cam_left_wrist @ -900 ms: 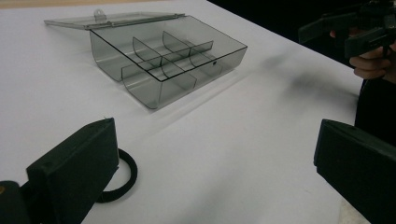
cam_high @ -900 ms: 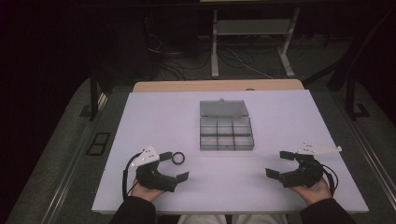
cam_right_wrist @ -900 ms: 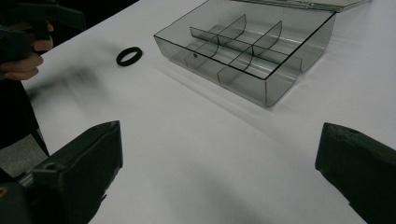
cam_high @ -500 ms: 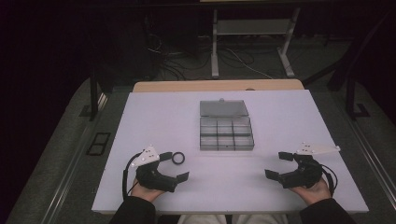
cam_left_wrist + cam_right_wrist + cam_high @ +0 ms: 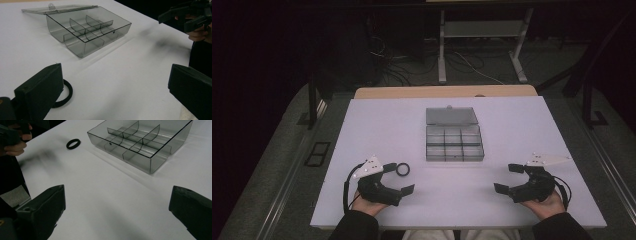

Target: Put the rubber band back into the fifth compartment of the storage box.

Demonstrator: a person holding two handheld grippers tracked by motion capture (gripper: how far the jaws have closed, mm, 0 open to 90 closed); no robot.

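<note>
Dim room; the white rectangular counter (image 5: 462,200) is the one lit surface, floor beyond near black. Light falls from overhead. Soft grey shadow smears on the counter in both gripper views. The clear smoky plastic compartment box (image 5: 87,30) is sharp, faint sheen on its walls. The near black fingers (image 5: 42,212) are soft, out of focus. Slight grain throughout.

Black ring (image 5: 402,169): small, round, flat on white table, well apart from clear compartment box (image 5: 454,143), off its near left corner. Box: smoky transparent plastic, six compartments, lid open and lying flat behind it, compartments bare.
</note>
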